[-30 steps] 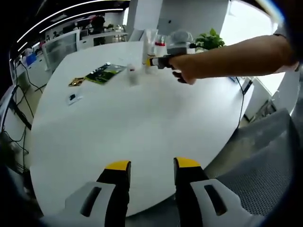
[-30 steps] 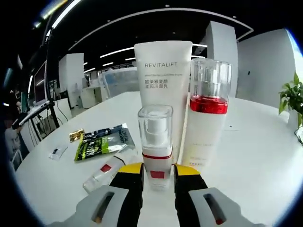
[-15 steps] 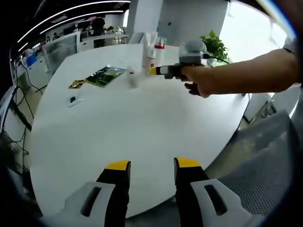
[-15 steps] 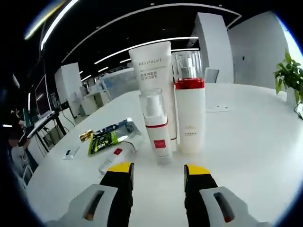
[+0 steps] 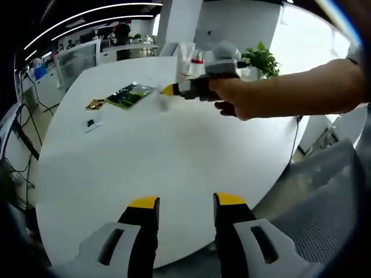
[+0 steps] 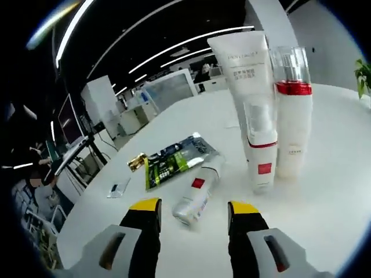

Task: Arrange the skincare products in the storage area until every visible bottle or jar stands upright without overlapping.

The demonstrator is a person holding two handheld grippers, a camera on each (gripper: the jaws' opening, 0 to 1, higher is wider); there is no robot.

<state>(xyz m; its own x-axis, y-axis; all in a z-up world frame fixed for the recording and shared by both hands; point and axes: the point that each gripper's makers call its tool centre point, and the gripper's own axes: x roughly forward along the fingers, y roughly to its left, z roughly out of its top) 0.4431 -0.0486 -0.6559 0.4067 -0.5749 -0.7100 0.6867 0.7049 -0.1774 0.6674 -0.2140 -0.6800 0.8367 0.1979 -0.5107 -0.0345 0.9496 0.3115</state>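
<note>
In the right gripper view a white tube (image 6: 242, 81), a tall bottle with a red band (image 6: 293, 113) and a small pump bottle (image 6: 261, 147) stand upright together. A white bottle with a red label (image 6: 197, 194) lies on its side just beyond my open right gripper (image 6: 194, 209). In the left gripper view my left gripper (image 5: 185, 204) is open over the near table edge, nothing between its fingers. Far across the table a hand holds the right gripper (image 5: 174, 90) near the lying bottle (image 5: 163, 103) and the upright products (image 5: 191, 58).
A green sachet (image 6: 171, 162), a small gold packet (image 6: 137, 161) and a small white card (image 6: 119, 187) lie on the round white table (image 5: 151, 156). A potted plant (image 5: 259, 55) stands behind. A grey mesh chair (image 5: 313, 202) is at the near right.
The right gripper has pulled back and swung left from the upright bottles; the lying bottle now sits before its open jaws. The left gripper has not moved.
</note>
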